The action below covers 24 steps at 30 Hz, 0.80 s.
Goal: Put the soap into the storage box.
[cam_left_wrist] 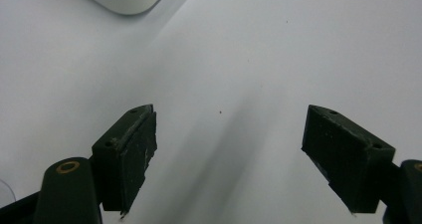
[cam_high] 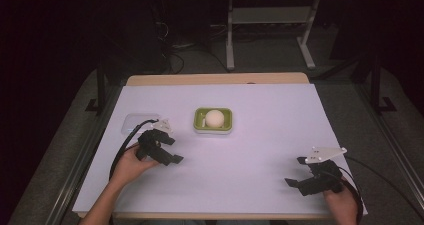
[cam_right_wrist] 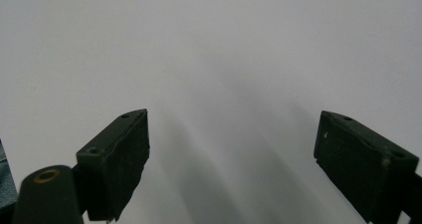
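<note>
A pale round ball rests in a green dish with a white rim near the middle of the white table sheet. My left gripper is held low, just left and in front of that dish, open with nothing between its jaws. In the left gripper view the gripper points at bare sheet, and a corner of the dish shows at the top left. My right gripper stands open near the front right of the sheet. In the right gripper view the right gripper faces bare white surface.
A clear plastic lid or tray lies flat on the sheet behind my left hand. The table's wooden back edge runs across behind the sheet. Dark floor, cables and white frame legs lie beyond the table.
</note>
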Tool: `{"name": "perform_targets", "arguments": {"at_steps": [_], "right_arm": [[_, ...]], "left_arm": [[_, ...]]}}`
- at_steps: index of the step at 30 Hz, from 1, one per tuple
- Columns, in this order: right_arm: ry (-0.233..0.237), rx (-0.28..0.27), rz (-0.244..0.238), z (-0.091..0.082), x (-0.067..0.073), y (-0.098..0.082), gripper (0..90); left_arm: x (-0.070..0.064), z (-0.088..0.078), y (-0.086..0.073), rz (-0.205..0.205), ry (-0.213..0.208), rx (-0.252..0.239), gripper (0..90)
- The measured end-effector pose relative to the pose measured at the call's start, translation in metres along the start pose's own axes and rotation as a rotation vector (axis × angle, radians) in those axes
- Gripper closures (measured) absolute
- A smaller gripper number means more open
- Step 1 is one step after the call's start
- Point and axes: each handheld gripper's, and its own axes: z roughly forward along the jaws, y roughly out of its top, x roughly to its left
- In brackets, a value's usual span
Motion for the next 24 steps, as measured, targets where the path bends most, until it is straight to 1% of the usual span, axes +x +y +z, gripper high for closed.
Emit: {"name": "perform_targets", "arguments": {"at_steps": [1, 2, 3, 4, 8, 9, 11, 12, 13, 14, 15, 16, 18, 19, 20, 21, 22, 23, 24], "right_arm": [[0.000, 0.000, 0.001, 0.000, 0.000, 0.000, 13.5], [0.000, 0.000, 0.001, 0.000, 0.000, 0.000, 13.5], [-0.001, 0.001, 0.001, 0.000, 0.000, 0.000, 13.5], [-0.001, 0.001, 0.001, 0.000, 0.000, 0.000, 13.6], [-0.003, 0.005, 0.005, 0.000, 0.000, 0.000, 13.5], [-0.003, 0.005, 0.005, 0.000, 0.000, 0.000, 13.5], [-0.004, 0.006, 0.007, 0.000, 0.000, 0.000, 13.5], [-0.003, 0.006, 0.008, 0.000, 0.000, 0.000, 13.5], [-0.003, 0.007, 0.007, 0.000, 0.000, -0.001, 13.5], [-0.004, 0.007, 0.007, 0.000, 0.000, -0.001, 13.5], [-0.003, 0.007, 0.010, 0.000, 0.000, -0.001, 13.5], [-0.002, 0.007, 0.011, 0.000, 0.000, -0.001, 13.6], [-0.002, 0.008, 0.004, 0.000, 0.000, 0.000, 13.5], [-0.002, 0.007, 0.003, 0.000, 0.000, 0.000, 13.5], [-0.002, 0.007, 0.003, 0.000, 0.000, 0.000, 13.6], [-0.001, 0.006, 0.004, 0.001, 0.000, 0.000, 13.5], [-0.001, 0.007, 0.004, 0.001, 0.000, 0.000, 13.5], [-0.002, 0.008, 0.002, 0.001, 0.000, 0.000, 13.5], [-0.002, 0.007, 0.003, 0.001, 0.000, 0.000, 13.5]], "left_arm": [[0.000, -0.001, -0.002, 0.008, 0.003, 0.002, 20.7], [-0.002, -0.001, -0.005, -0.012, 0.003, -0.016, 20.7], [-0.002, -0.001, -0.007, -0.019, 0.002, -0.022, 20.7], [-0.003, -0.001, -0.009, -0.013, 0.005, -0.023, 20.7], [-0.005, -0.001, -0.016, -0.027, 0.007, -0.023, 20.7], [-0.004, -0.002, -0.017, -0.022, 0.009, -0.019, 20.7], [-0.006, -0.002, -0.020, -0.032, 0.008, -0.024, 20.7], [-0.005, -0.002, -0.021, -0.022, 0.006, -0.019, 20.7], [-0.006, -0.003, -0.022, -0.032, 0.008, -0.021, 20.7], [-0.005, -0.004, -0.024, -0.020, 0.012, -0.018, 20.7], [-0.006, -0.004, -0.025, -0.026, 0.012, -0.020, 20.7], [-0.006, -0.005, -0.026, -0.023, 0.014, -0.020, 20.7], [-0.007, -0.005, -0.029, -0.029, 0.011, -0.022, 20.7], [-0.008, -0.005, -0.031, -0.038, 0.014, -0.025, 20.7], [-0.008, -0.005, -0.032, -0.034, 0.019, -0.030, 20.7], [-0.009, -0.006, -0.034, -0.036, 0.022, -0.022, 20.7], [-0.009, -0.006, -0.035, -0.028, 0.029, -0.021, 20.7], [-0.011, -0.005, -0.037, -0.035, 0.028, -0.021, 20.7], [-0.012, -0.005, -0.039, -0.032, 0.031, -0.018, 20.7]]}}
